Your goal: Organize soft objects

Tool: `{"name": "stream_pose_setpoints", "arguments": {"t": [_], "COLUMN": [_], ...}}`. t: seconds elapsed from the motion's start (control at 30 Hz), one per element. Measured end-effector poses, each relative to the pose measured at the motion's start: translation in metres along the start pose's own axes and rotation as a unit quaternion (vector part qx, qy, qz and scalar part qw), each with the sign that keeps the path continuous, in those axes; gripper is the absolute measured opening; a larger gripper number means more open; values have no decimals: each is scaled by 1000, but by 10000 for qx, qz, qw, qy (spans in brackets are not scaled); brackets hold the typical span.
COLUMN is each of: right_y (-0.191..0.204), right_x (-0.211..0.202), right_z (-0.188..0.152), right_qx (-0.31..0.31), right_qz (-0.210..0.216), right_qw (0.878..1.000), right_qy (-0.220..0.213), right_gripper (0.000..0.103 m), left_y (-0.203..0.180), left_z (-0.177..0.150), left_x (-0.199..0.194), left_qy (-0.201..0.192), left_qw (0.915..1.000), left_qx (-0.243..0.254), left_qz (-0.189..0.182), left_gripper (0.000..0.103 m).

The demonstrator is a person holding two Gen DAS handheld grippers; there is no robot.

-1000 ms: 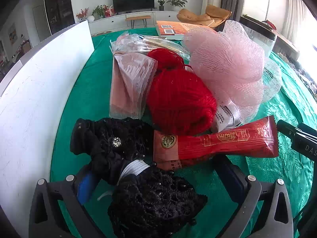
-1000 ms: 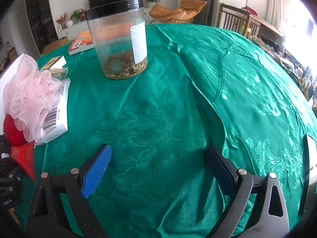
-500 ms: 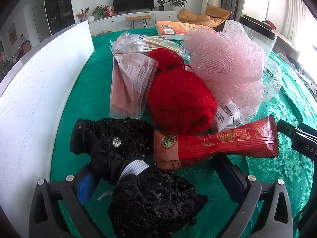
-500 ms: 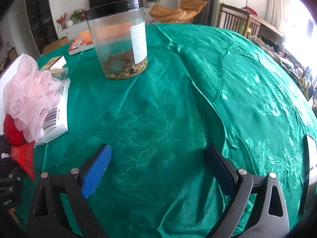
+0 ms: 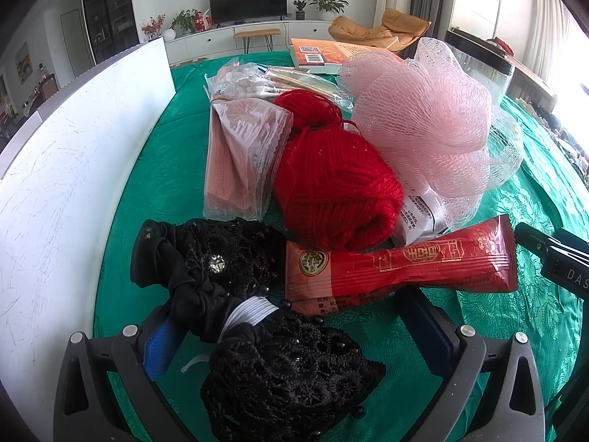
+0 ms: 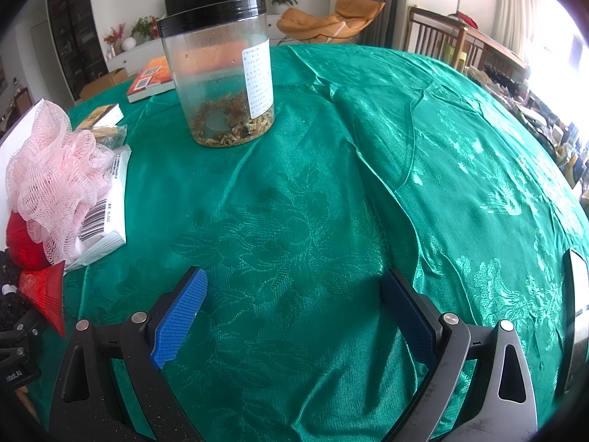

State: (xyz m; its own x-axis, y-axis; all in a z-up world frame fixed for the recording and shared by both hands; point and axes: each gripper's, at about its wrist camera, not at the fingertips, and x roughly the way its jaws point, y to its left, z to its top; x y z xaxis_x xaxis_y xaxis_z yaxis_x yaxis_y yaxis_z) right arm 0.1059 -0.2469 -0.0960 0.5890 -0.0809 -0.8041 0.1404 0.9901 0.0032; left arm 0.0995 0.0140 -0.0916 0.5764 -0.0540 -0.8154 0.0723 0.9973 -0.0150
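Between our left gripper's [image 5: 294, 335] spread fingers lay a black lace hair net [image 5: 257, 331], ungripped. Only our right gripper's [image 6: 294, 316] view, fingers apart, showed the jar's [image 6: 221, 73] dried contents.

The left gripper [image 5: 294, 331] sits low and near, its two blue-padded fingers [image 5: 162, 342] spread wide apart. The right gripper [image 6: 294, 316] is likewise low and level, fingers [image 6: 180, 316] spread wide, nothing between them.

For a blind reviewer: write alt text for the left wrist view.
The open left gripper straddles a black lace hair scrunchie on a green tablecloth. Behind lie a red packet, red yarn and a pink mesh bath pouf.
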Motion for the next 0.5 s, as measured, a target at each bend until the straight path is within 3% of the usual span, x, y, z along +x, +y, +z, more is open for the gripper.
{"name": "stream_pose_setpoints", "arguments": {"t": [0.37,0.5], "right_y": [0,0], "right_x": [0,0], "right_z": [0,0], "right_qx": [0,-1], "right_qz": [0,-1], "right_qw": [10000,10000], "right_qy": [0,0], "right_gripper": [97,97], "left_y": [1,8], "left_z": [0,-9], "left_x": [1,-8], "left_qy": [3,-78], "left_qw": [10000,9991], "left_qx": [28,70], "left_qz": [-39,-415], "left_gripper": [103,103]}}
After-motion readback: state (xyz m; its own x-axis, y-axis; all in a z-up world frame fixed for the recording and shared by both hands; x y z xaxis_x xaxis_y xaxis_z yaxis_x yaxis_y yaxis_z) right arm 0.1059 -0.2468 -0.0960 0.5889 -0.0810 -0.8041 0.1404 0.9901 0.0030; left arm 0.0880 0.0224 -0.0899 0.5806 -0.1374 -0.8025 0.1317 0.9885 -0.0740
